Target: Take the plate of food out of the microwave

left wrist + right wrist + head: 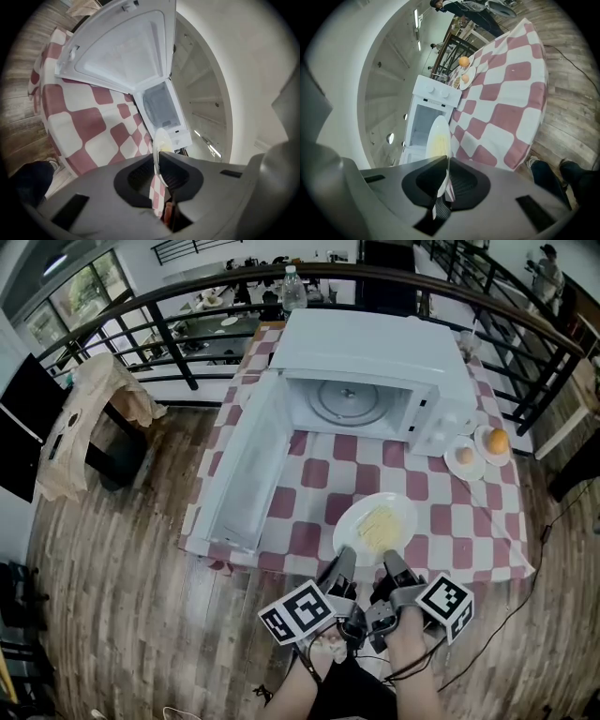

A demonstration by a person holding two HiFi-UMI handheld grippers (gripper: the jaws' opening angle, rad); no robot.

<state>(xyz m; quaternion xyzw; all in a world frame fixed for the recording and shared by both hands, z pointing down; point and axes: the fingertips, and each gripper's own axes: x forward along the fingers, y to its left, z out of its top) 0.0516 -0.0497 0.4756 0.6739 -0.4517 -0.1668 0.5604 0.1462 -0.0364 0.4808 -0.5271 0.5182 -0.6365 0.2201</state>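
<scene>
Both forearms enter from the bottom edge of the head view, close together and side by side. Left gripper point(342, 561) points forward and slightly down, jaws nearly together, pads pinching the near rim of the plate point(375, 526). Right gripper point(394, 566) is just beside it at a similar angle, jaws narrow, clamped on the same rim. A marker cube sits behind each set of jaws.

place: indoor mezzanine dining corner | evidence: black railing point(169, 298), wood floor point(122, 568), checked tablecloth point(450, 521), microwave point(375, 352)
</scene>
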